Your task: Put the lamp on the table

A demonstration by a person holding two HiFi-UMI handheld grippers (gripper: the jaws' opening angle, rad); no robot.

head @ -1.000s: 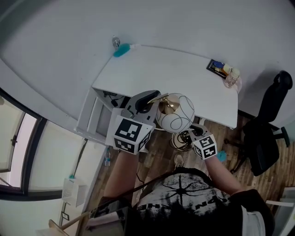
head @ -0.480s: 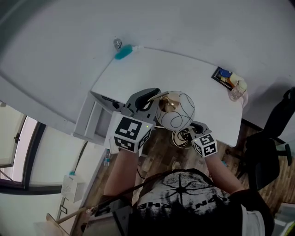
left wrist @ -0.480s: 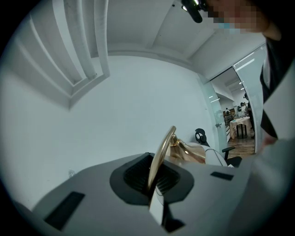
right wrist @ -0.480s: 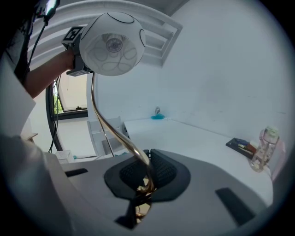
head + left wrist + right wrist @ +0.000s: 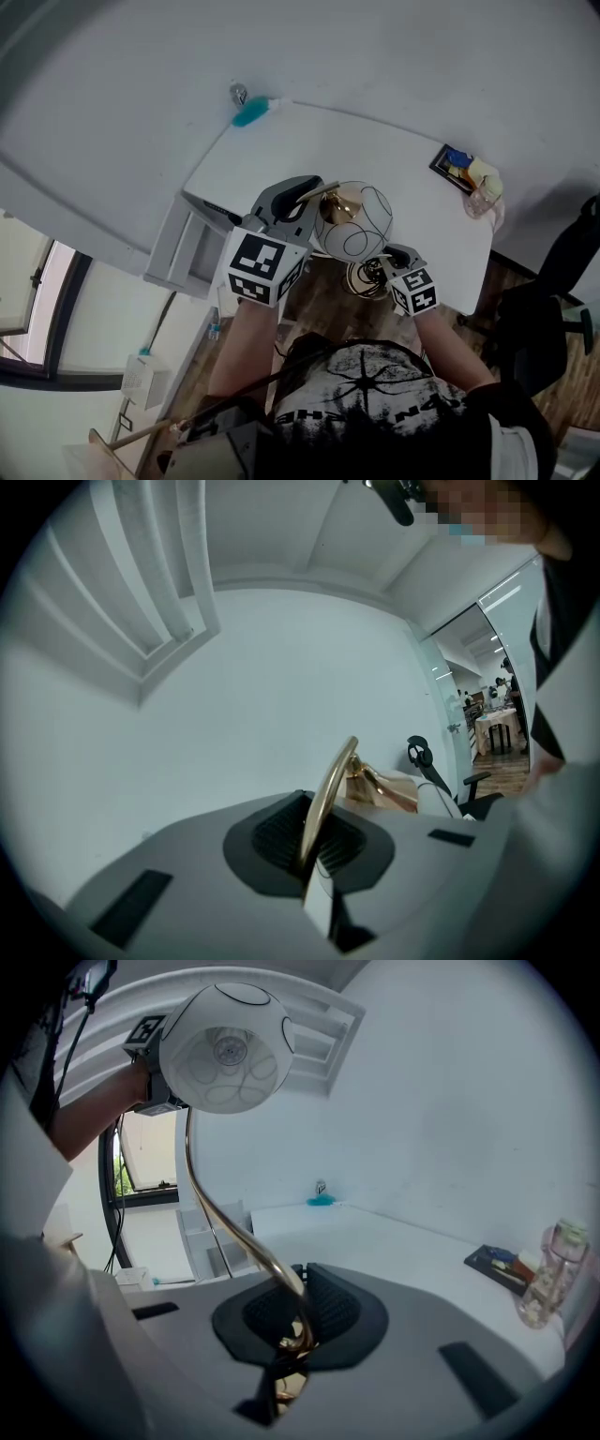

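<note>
I have the lamp [image 5: 352,223] up in the air, and I hold it with both hands. My left hand-held gripper [image 5: 302,195] is pinched tight on the gold stem [image 5: 330,789], up near the round white ball [image 5: 225,1046]. My right hand-held gripper [image 5: 392,260] is pinched tight on the same gold stem lower down, close to the lamp's bottom end [image 5: 366,277]. So picking it up is done. Putting it down is not done yet. The white surface [image 5: 375,141] is right in front of me. From above, the white ball sits just at its near edge, and the bottom end looks like it hangs over the wooden floor [image 5: 323,309], not over the surface. The lamp does not touch the surface anywhere. I think I need to bring the lamp forward over the surface, lower it until the bottom end rests there, and check that it stands up. Then I can let go with both hands. There is lots of bare room in the middle. A little blue thing [image 5: 248,111] is at the far left corner. A bottle [image 5: 483,192] and a dark flat thing [image 5: 450,159] are off at the right end, well apart from the lamp.
</note>
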